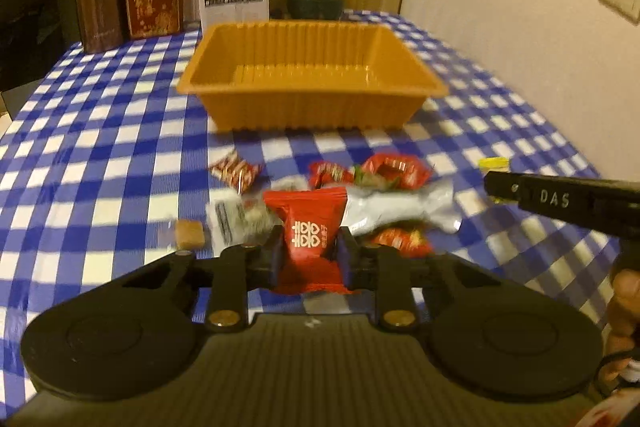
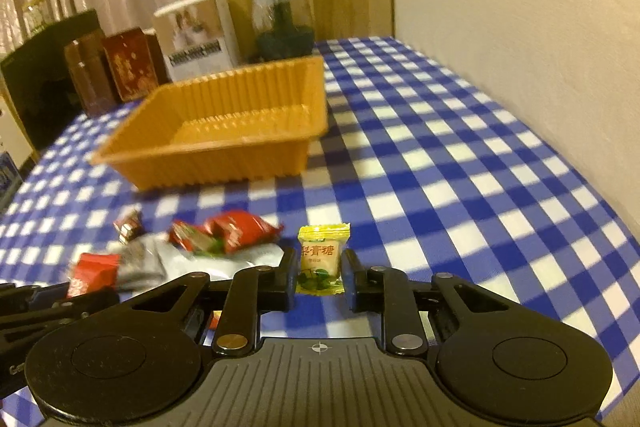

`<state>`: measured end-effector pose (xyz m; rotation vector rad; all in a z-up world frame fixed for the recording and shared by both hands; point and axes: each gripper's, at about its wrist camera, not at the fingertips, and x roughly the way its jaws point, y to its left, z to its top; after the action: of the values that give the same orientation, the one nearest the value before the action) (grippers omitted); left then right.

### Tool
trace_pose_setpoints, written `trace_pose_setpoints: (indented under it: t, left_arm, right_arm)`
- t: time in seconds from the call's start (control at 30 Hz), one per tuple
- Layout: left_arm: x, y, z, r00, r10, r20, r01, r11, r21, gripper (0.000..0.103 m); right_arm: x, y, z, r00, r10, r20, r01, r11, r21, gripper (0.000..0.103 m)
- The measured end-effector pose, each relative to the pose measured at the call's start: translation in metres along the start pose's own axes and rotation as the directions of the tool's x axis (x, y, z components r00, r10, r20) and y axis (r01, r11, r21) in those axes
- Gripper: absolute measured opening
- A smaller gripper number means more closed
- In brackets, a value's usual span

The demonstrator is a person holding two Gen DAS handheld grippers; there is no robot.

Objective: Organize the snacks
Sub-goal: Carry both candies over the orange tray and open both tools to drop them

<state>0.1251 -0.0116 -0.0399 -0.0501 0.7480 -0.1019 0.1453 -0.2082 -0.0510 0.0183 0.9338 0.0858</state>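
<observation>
Tray [image 1: 308,67] lies straight ahead of both tools, beyond the snack pile [image 1: 380,187], long side facing them. Left tool [image 1: 308,247] is clamped on a red packet [image 1: 310,227], upright and seemingly lifted. Right tool [image 2: 320,267] brackets a yellow candy [image 2: 322,259] on the worktop [image 2: 460,187] (contact unclear). Only the right view shows the candy's label; neither shows anything in the tray.

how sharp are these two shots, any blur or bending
Left wrist view: red candy in the left gripper is sharp, orange tray and snack pile smeared. Right wrist view: yellow candy between the right gripper fingers is crisp, checked tablecloth lines bow from fisheye.
</observation>
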Motion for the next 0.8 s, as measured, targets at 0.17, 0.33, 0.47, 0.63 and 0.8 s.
trace_pose_setpoints:
  t: [0.17, 0.33, 0.47, 0.63, 0.8]
  left_arm:
    - [-0.002, 0.007, 0.032, 0.999, -0.007, 0.048, 0.007, 1.0, 0.006, 0.024]
    - [0.008, 0.02, 0.067, 0.996, -0.008, 0.091, 0.008, 1.0, 0.003, 0.024]
    - [0.02, 0.028, 0.093, 0.992, -0.014, 0.127, 0.013, 1.0, 0.004, 0.024]
    - [0.04, 0.038, 0.115, 0.986, -0.048, 0.157, 0.047, 0.999, 0.006, 0.024]
    - [0.066, 0.044, 0.128, 0.987, -0.062, 0.149, 0.061, 0.998, 0.01, 0.024]
  right_arm:
    - [-0.003, 0.01, 0.023, 0.998, 0.039, 0.046, -0.039, 0.999, 0.0, 0.024]
    - [0.003, 0.022, 0.053, 0.993, 0.081, 0.086, -0.081, 0.997, -0.012, 0.024]
    - [0.016, 0.032, 0.076, 0.988, 0.112, 0.103, -0.11, 0.994, -0.031, 0.024]
    - [0.038, 0.036, 0.098, 0.986, 0.125, 0.114, -0.12, 0.991, -0.057, 0.024]
    - [0.064, 0.03, 0.112, 0.986, 0.128, 0.105, -0.123, 0.991, -0.053, 0.024]
